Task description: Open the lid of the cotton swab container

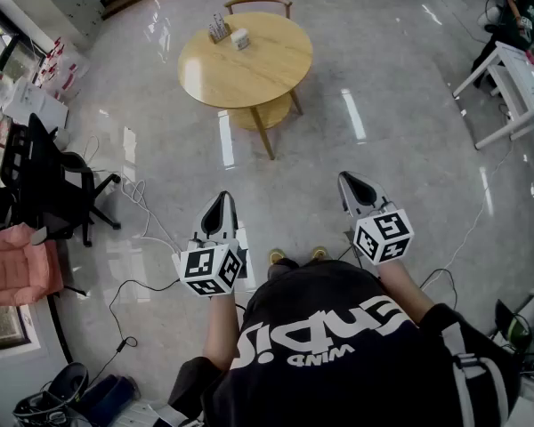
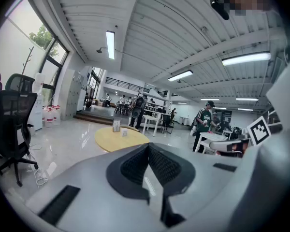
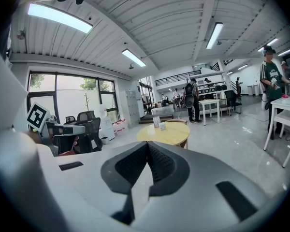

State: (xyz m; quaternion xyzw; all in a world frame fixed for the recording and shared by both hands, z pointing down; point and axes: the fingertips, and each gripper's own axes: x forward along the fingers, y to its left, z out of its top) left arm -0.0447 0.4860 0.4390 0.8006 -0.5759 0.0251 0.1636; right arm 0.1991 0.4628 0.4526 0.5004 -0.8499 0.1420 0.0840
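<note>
What seems to be the container (image 1: 218, 29), a small clear holder with thin sticks standing in it, sits on the far side of a round table (image 1: 258, 74), well ahead of both grippers and far out of their reach. A small white pot (image 1: 240, 38) stands just beside it, on the side nearer the right gripper; at this range it is too small to say for sure which of the two is the task's thing, or whether any lid is on or off. The left gripper (image 1: 221, 201) and the right gripper (image 1: 349, 181) are held side by side in front of the person, well apart from each other, both pointing forward and a little down toward the table. Each gripper view shows its own jaws pressed together with nothing between them, and the table top with the two small things appears just above the jaw tips. A wooden chair (image 1: 258, 3) stands beyond the table, a black office chair (image 1: 49, 181) is off to the left of the left gripper, and cables (image 1: 142, 205) trail on the glossy floor near it. Judged from this, the task has not really begun: nothing is touched, so the approach, the steadying of the container and the lifting of its lid all seem left to do.
</note>
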